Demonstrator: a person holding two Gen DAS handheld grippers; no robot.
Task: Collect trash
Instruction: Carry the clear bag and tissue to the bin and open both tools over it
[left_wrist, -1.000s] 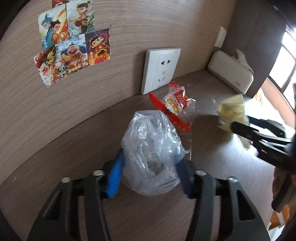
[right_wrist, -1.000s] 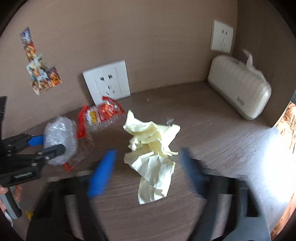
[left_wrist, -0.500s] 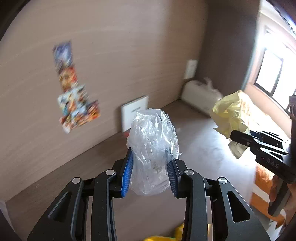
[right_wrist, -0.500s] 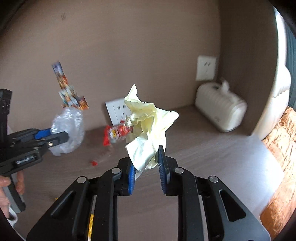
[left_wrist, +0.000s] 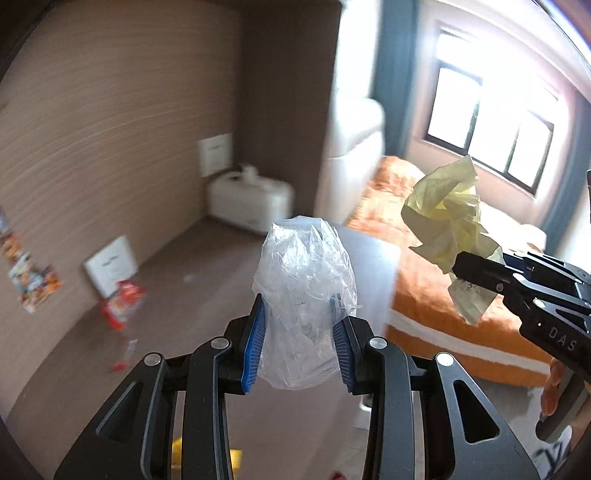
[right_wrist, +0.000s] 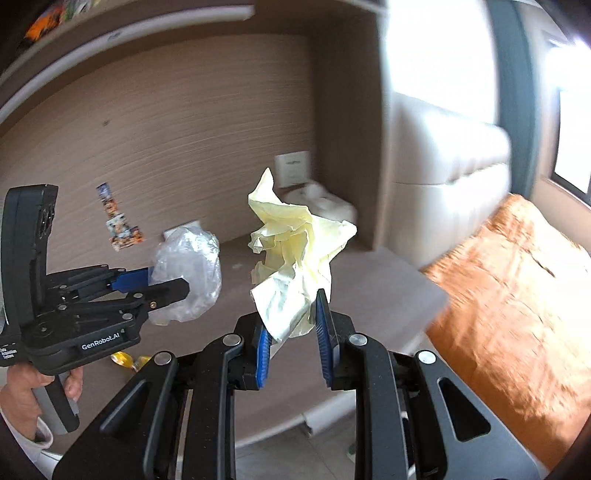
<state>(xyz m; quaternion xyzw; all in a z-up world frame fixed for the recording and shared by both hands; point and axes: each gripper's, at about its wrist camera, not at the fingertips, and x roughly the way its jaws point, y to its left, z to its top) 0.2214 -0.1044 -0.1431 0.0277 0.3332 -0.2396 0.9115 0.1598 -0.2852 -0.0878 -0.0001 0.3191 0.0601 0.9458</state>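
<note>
My left gripper (left_wrist: 298, 334) holds the plastic bag (left_wrist: 306, 295) left of the paper wad (right_wrist: 295, 266) in my right gripper (right_wrist: 291, 336); a wrapper (left_wrist: 123, 304) lies on the desk (left_wrist: 207, 273) against its back edge.

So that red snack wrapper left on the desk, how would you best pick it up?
Pinch the red snack wrapper across its puffed middle, fingers coming down from above. It lies flat on the desk close to the wall socket, so a sideways approach looks cramped.
</note>
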